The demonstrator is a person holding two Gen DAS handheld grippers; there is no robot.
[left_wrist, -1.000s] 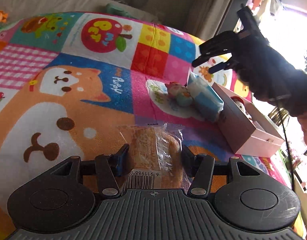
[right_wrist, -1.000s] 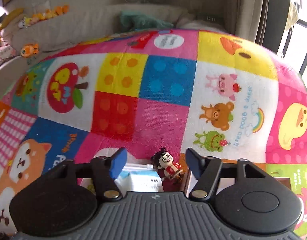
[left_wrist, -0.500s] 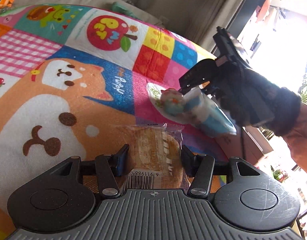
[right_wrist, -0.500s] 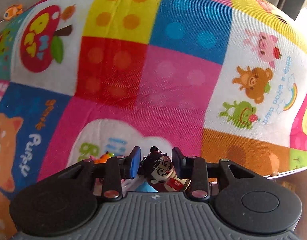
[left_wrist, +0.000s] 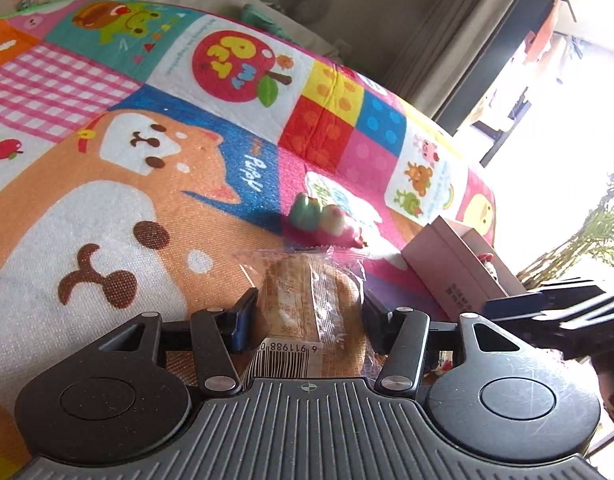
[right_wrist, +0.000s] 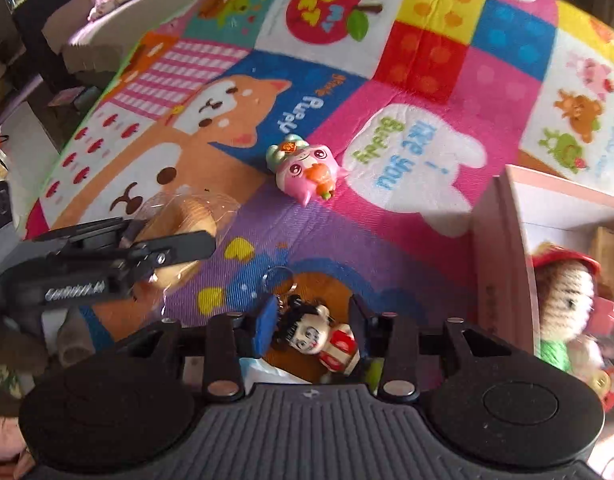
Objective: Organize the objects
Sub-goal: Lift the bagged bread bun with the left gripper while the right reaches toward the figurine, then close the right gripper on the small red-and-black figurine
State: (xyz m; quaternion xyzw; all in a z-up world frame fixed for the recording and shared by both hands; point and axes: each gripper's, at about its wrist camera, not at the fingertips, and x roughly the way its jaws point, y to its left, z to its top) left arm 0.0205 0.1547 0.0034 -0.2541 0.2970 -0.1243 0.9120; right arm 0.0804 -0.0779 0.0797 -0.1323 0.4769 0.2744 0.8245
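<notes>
Left claw [left_wrist: 307, 312] straddled the wrapped bread [left_wrist: 311, 308], which lay on the play mat [left_wrist: 107, 208] in its clear wrapper, barcode end toward the camera; both pads stood at the wrapper's sides, and whether they pressed it could not be told. Right claw [right_wrist: 311, 324] stood spread over the small doll keychain [right_wrist: 319, 340], its jaws having just been opening; the doll lay on the mat between the pads, a gap showing on each side, its ring [right_wrist: 281, 276] just beyond the fingertips. From the left wrist view the right claw [left_wrist: 555, 308] appeared blurred at the right edge, near the pink box [left_wrist: 451, 272]. The box sat toward the mat's right side, open, with a knitted doll [right_wrist: 567, 300] and other small toys inside, its near wall just right of the right claw. The pink squishy toy [right_wrist: 307, 168] lay on the mat beyond both claws, apart from the bread and from the box. Bare mat lay between the squishy toy and the box wall, and a wide stretch remained clear toward the mat's far edge.
</notes>
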